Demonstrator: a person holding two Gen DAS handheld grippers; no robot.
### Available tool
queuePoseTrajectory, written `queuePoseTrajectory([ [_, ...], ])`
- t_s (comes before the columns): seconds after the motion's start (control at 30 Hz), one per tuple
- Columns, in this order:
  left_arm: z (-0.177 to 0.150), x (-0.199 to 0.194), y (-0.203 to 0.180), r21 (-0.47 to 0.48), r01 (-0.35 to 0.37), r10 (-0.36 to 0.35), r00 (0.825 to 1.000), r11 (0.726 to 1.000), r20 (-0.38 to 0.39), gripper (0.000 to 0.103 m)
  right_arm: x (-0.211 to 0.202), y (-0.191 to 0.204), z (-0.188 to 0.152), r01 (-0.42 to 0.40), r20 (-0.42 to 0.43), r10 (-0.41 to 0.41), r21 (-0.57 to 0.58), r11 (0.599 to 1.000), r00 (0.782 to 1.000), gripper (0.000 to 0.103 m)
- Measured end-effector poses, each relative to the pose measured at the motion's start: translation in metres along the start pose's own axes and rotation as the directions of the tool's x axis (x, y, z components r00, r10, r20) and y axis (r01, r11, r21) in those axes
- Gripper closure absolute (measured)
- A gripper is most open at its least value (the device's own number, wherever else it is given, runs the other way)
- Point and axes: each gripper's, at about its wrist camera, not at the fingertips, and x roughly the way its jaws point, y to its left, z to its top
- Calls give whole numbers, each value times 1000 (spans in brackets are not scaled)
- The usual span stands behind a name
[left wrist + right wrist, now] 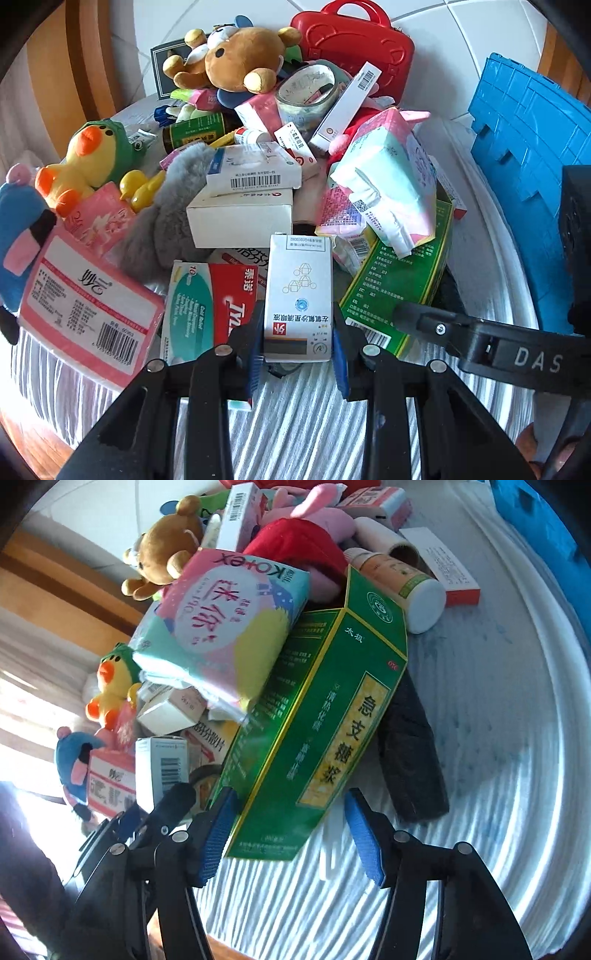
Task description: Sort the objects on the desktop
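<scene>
Your left tongs (pixel 298 354) are clamped on the white eye-drop box (pixel 298 295) at the near edge of the heap. Your right tongs (pixel 291 834) stand apart, straddling the green syrup box (pixel 314 720), not yet gripping. Careful: the Kotex pack (pixel 221 627) leans on that green box, so pulling it could tumble the pile across the worktop (pixel 498 757).

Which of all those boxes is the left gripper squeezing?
The small white box with blue print, standing between the left gripper pads. The big green box beside it is not pinched.
</scene>
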Motion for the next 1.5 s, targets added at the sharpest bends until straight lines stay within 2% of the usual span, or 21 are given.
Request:
queuePoseTrajectory([
  [0.13,4,11,3,2,3,-3,1000,1000,-4,73,15,-1,12,-8,9,8,30,1000,1000,30],
  [0.23,6,11,7,-12,15,-15,1000,1000,0,73,13,6,16,19,26,-19,0,1000,999,34],
  [0.33,6,1,5,-15,22,-21,1000,1000,20,73,-4,20,12,100,89,-92,-80,992,992,40],
  [0.4,7,-11,3,-19,28,-27,999,999,46,73,-19,26,8,119,125,-106,-106,987,987,42],
  [0.57,15,-53,-10,-10,48,-46,989,999,144,73,-68,46,-5,223,261,-169,-194,955,950,44],
  [0.67,20,-76,-19,7,63,-64,979,998,193,73,-96,40,-12,274,331,-189,-233,933,925,45],
  [0.8,21,-98,-29,29,68,-73,970,997,232,73,-125,39,-23,299,394,-188,-243,923,900,45],
  [0.97,21,-129,-40,59,68,-82,956,996,282,73,-163,58,-37,357,507,-191,-254,899,841,45],
  [1.1,25,-160,-51,86,88,-113,933,992,343,73,-196,74,-46,396,594,-179,-257,882,784,45],
  [1.27,30,-196,-71,132,121,-166,894,984,416,73,-246,86,-61,457,706,-175,-231,859,687,45],
  [1.3,32,-202,-76,144,128,-178,887,981,425,73,-254,85,-63,462,719,-174,-225,858,673,45],
  [1.4,37,-219,-97,189,155,-225,867,970,445,73,-283,82,-70,491,764,-192,-181,852,616,45],
  [1.5,42,-232,-121,230,175,-265,849,957,458,73,-310,73,-74,505,794,-210,-137,852,570,45],
])
